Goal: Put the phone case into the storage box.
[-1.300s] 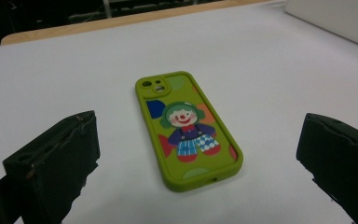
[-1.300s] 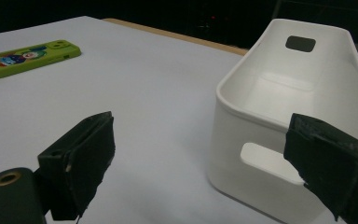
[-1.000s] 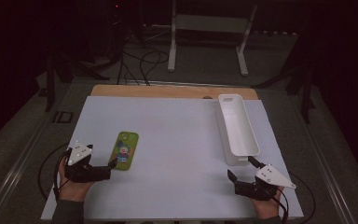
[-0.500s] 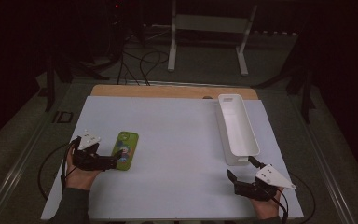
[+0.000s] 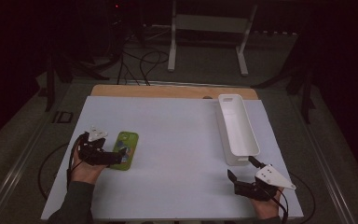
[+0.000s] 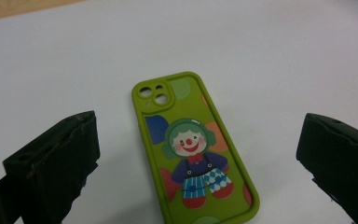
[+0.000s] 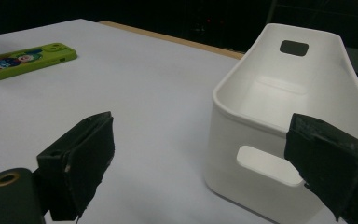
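Phone case: we see a green phone case (image 5: pixel 125 150) lying flat on the white tabletop (image 5: pixel 177 135), near its left edge and toward the near side. Its back faces up and shows a clown figure, with the camera holes at the end away from us.

Left tongs: our left tongs (image 5: pixel 116 157) are released, the jaws spread wide. In the left gripper view the phone case (image 6: pixel 193 149) lies between the two black jaws, with bare tabletop on either side of it, so we see no contact. In the high view the jaw tips sit just at the case's near left side.

Right tongs: our right tongs (image 5: pixel 235 179) are also released and hold nothing. They rest low by the near right corner of the tabletop.

Bin: a long white bin (image 5: pixel 249 144) stands upright along the right edge of the tabletop, its near end just beyond the right tongs. In the right gripper view the bin (image 7: pixel 256 154) shows a handle slot in each end wall.

Spacing: the phone case and the bin are well apart.
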`<action>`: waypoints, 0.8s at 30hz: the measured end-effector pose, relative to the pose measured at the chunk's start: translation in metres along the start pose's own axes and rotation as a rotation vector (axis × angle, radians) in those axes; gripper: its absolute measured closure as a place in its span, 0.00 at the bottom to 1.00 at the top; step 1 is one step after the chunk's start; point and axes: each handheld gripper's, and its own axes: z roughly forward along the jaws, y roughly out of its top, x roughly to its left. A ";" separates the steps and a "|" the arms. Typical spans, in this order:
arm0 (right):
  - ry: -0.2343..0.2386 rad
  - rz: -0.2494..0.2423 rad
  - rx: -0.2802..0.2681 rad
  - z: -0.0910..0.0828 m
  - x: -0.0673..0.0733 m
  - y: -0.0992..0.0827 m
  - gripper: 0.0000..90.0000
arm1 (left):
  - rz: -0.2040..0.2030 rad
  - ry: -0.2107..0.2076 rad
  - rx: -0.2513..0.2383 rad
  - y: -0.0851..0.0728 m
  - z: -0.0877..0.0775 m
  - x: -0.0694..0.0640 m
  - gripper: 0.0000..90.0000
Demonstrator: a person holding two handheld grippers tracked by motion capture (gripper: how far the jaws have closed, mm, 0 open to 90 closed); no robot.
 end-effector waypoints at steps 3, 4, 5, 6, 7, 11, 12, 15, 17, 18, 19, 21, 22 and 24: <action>-0.001 0.000 -0.001 0.000 0.000 0.000 0.09 | -0.004 0.002 0.016 0.001 0.004 0.000 0.00; -0.001 0.000 -0.001 0.000 0.000 0.000 0.09 | -0.003 0.001 0.021 0.002 0.004 0.001 0.00; -0.001 0.000 -0.001 0.000 0.000 0.000 0.09 | -0.004 0.002 0.024 0.002 0.005 0.000 0.00; -0.001 0.000 -0.001 0.000 0.000 0.000 0.09 | -0.004 0.002 0.024 0.002 0.005 0.000 0.00; -0.001 0.001 0.000 0.000 0.000 0.000 0.09 | -0.004 0.003 0.033 0.002 0.007 0.000 0.00; -0.002 0.001 0.000 0.000 0.000 0.000 0.09 | -0.004 0.007 0.049 0.004 0.010 0.000 0.00; -0.003 0.001 0.001 0.000 0.000 0.000 0.09 | -0.001 0.008 0.054 0.004 0.011 0.000 0.00; -0.003 0.001 0.001 0.000 0.000 0.000 0.09 | -0.007 0.009 0.067 0.005 0.014 -0.001 0.00; -0.004 0.001 0.001 0.000 0.000 0.000 0.09 | -0.003 0.013 0.081 0.005 0.015 -0.001 0.00; -0.005 0.001 0.000 0.000 -0.001 0.000 0.09 | -0.005 0.013 0.084 0.005 0.017 -0.001 0.00; -0.006 0.001 0.000 0.000 -0.001 0.000 0.09 | -0.004 0.011 0.090 0.005 0.017 -0.001 0.00; -0.006 0.002 0.001 0.000 -0.001 0.000 0.09 | -0.004 0.014 0.098 0.005 0.019 -0.002 0.00; -0.007 0.001 0.001 0.000 -0.001 0.000 0.09 | -0.004 0.013 0.102 0.005 0.020 -0.002 0.00; -0.007 0.001 0.001 0.000 -0.001 0.000 0.09 | -0.003 0.017 0.110 0.005 0.022 -0.003 0.00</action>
